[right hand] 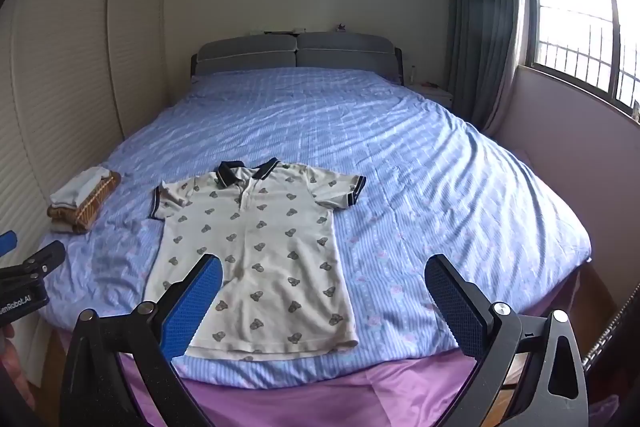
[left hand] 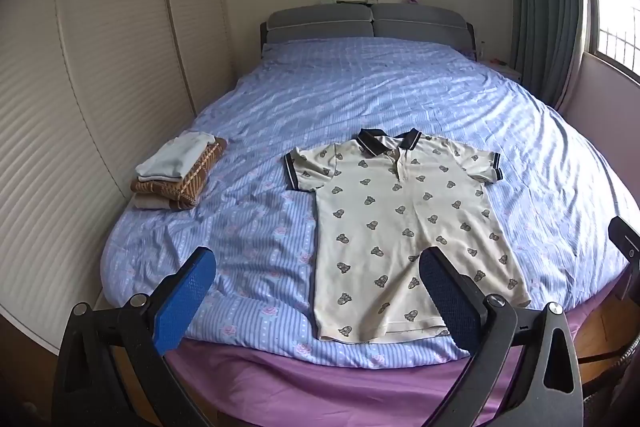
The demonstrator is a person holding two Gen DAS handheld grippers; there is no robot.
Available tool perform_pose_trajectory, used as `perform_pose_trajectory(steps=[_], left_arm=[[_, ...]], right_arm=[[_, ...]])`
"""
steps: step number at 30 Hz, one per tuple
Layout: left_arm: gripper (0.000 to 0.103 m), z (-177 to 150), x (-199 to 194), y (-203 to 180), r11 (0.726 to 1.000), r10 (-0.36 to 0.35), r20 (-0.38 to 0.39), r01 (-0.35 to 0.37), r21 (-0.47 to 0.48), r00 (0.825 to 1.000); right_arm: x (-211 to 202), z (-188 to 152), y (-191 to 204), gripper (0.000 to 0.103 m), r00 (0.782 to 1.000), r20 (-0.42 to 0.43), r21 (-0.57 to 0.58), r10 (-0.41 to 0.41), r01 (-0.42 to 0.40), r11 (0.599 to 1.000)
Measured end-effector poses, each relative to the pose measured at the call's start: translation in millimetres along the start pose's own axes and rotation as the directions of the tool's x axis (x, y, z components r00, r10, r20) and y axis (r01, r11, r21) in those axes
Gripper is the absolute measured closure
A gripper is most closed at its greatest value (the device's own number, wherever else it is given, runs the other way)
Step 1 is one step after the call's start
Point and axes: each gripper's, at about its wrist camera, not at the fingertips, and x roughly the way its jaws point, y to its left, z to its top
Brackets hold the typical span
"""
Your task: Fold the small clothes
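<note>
From my left wrist camera, my left gripper (left hand: 318, 267) hangs above the foot of the bed with its blue-padded fingers (left hand: 184, 295) spread wide apart and nothing between them. Ahead lies the cream short-sleeved polo shirt with a dark navy collar and a small bear print (left hand: 404, 227), spread flat and face up on the blue striped quilt with pink flowers (left hand: 360, 87). Its collar points toward the grey padded headboard (left hand: 368, 21) and its hem lies near the foot edge, where a purple sheet (left hand: 320, 383) shows below the quilt. My right-hand finger overlaps the shirt's lower part in this view; I cannot tell whether it touches the fabric. To the left, well apart from the shirt, sits a small stack of folded clothes, white on top of brown patterned pieces (left hand: 178, 173), near the cream louvred wardrobe doors (left hand: 100, 67). A green curtain (left hand: 540, 7) hangs beside the window at right.

From my right wrist camera, my right gripper (right hand: 322, 267) is likewise wide open and empty, hovering over the foot of the bed. The polo shirt (right hand: 264, 247) lies ahead and left of centre, both sleeves spread out. The folded stack (right hand: 82, 201) sits at far left. Part of my left gripper (right hand: 28, 267) shows at the left edge.
</note>
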Motion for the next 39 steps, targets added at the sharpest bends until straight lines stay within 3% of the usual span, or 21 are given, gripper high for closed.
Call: perform_pose_trajectory(steps=[39], left_arm=[[0.000,-5.3,0.6,1.2,1.000,0.004,0.000,-0.004,-0.002,1.000]], right_arm=[[-2.8,1.4,-0.2,0.001,1.000,0.002,0.005,0.000,0.000,1.000]])
